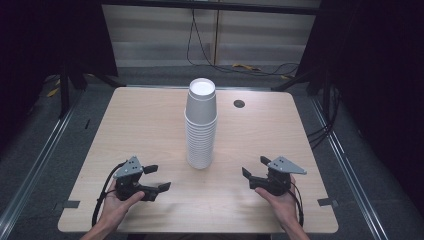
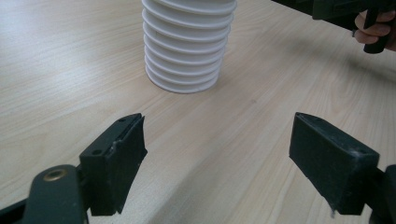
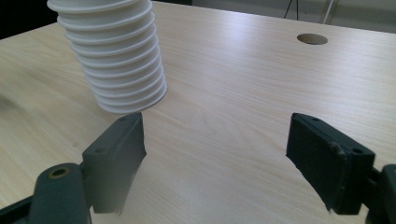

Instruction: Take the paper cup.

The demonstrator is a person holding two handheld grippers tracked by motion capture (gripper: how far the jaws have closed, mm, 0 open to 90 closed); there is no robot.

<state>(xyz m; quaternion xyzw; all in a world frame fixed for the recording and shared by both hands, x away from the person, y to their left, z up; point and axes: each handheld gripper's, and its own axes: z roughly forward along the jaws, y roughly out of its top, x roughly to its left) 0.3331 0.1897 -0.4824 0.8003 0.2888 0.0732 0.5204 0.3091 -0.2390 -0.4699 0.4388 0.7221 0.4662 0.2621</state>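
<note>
Starting position. The stack of white paper cups (image 1: pixel 201 125) stands upside down near the middle of the wooden table (image 1: pixel 140 130), whole and untouched; as I judge it, the work on it has not begun and all of it is left. My left gripper (image 1: pixel 156 178) rests low at the near left, its jaws spread wide with nothing between them; my right gripper (image 1: pixel 255 172) mirrors it at the near right, likewise spread and empty. Both sit well apart from the stack. In the left gripper view the stack's lower rims (image 2: pixel 186 56) rise ahead of the jaws. A round cable hole (image 1: pixel 239 103) lies beyond the stack to its right. Nothing stands between grippers and cups; whether the cups are wedged tightly together I cannot tell.
</note>
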